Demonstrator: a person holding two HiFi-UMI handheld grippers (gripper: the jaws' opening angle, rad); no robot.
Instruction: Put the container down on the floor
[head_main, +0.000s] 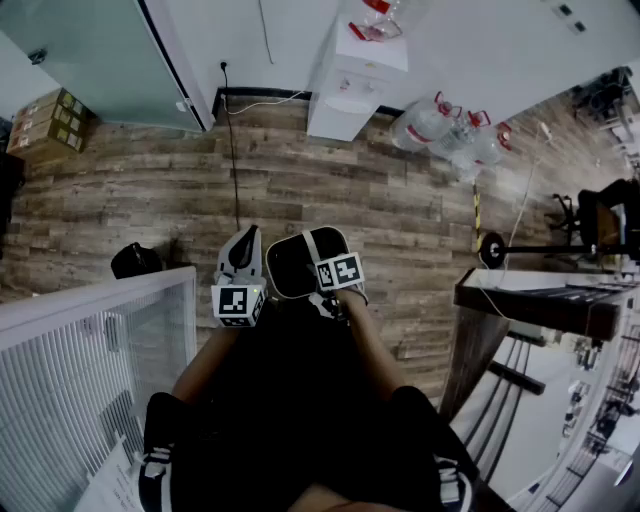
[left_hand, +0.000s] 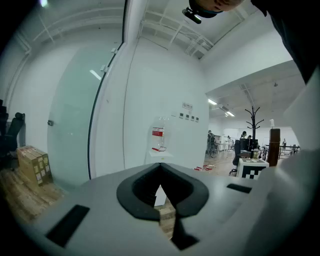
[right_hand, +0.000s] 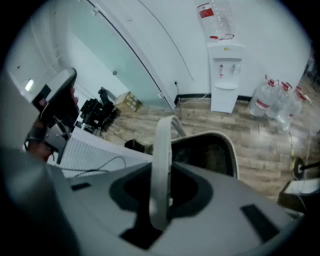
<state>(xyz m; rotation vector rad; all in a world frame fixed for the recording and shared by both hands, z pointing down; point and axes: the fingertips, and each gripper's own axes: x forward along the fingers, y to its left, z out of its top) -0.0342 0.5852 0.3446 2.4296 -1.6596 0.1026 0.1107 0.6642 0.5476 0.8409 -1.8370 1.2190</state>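
My right gripper (right_hand: 161, 180) was clamped on the white handle (right_hand: 162, 145) of the dark container (right_hand: 212, 152), over the wooden floor (head_main: 400, 210). My left gripper (left_hand: 160, 166) was closed tip to tip, empty.

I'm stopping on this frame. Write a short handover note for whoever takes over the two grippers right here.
Left gripper: jaws together, nothing in them, held beside the container.
Right gripper: closed on the container's white handle.
Container: hangs from that grip in front of the person, in the air above the wooden floor.
Done: the container is in hand.
Left: lower it onto the floor, open the right jaws and pull clear.
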